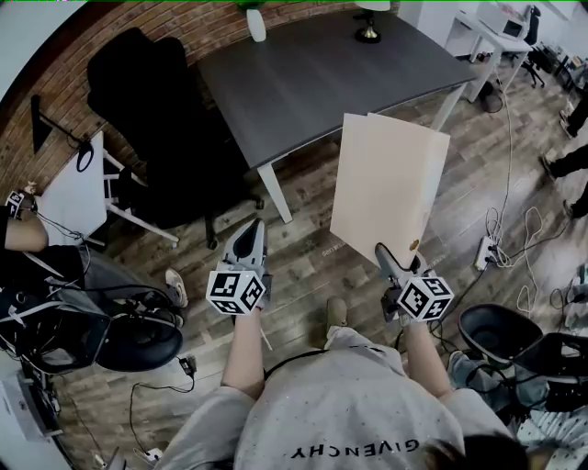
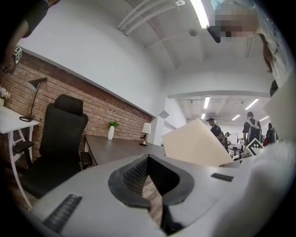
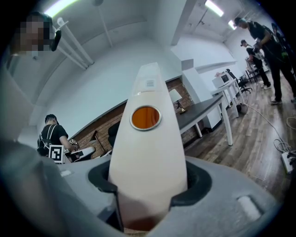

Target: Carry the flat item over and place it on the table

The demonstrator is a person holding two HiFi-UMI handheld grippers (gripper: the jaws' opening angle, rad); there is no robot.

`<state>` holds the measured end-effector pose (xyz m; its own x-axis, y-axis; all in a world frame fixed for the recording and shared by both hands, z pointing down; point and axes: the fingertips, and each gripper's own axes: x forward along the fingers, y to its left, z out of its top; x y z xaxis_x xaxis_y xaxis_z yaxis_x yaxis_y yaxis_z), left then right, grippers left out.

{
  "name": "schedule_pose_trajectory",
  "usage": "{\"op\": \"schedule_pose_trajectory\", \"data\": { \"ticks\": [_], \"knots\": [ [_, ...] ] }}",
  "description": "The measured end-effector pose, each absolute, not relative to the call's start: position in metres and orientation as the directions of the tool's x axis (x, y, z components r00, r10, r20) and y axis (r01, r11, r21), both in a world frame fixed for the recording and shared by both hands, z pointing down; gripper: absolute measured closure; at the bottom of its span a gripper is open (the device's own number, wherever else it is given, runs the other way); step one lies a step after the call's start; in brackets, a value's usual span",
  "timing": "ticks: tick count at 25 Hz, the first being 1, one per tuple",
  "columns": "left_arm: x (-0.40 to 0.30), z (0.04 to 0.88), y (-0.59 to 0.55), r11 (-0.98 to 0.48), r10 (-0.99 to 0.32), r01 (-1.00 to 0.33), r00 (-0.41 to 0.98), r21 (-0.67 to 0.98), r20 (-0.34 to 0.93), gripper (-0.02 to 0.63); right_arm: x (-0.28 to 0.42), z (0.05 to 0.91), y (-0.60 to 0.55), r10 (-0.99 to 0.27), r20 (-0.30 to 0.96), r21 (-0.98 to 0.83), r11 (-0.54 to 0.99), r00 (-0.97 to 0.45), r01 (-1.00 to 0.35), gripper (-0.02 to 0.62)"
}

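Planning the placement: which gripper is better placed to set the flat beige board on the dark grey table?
Right: the right gripper clamps the flat beige board; the left gripper is empty.

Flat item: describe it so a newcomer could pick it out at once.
Find the dark grey table by the brick wall. In front of it, above the floor, the right gripper holds up a cream folder by its lower edge. Nothing else is cream, and it has an orange stud.
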<state>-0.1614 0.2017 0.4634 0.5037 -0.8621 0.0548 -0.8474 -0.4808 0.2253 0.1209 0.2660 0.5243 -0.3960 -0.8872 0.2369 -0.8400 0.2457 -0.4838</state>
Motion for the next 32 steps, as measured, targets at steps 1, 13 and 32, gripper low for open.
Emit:
{"op": "schedule_pose_trajectory", "data": {
  "ticks": [1,13,32],
  "knots": [
    [-0.157,0.464,0.194,-0.483,-0.861,-0.847,0.506,0.225,0.055,0.609,0.126,0.526,0.259,-0.887,0.238,-0.485,0.243,-0.395,-0.84,0.318],
    [-0.115,0.469,0.121,-0.487,-0.859,-0.844,0.51,0.223,0.053,0.609,0.166,0.531,0.183,-0.886,0.239,-0.493,0.242,-0.398,-0.835,0.318],
    [-0.107,0.49,0.093,-0.475,-0.855,-0.851,0.506,0.226,0.11,0.609,0.175,0.537,0.139,-0.879,0.236,-0.52,0.246,-0.415,-0.818,0.316]
  ]
}}
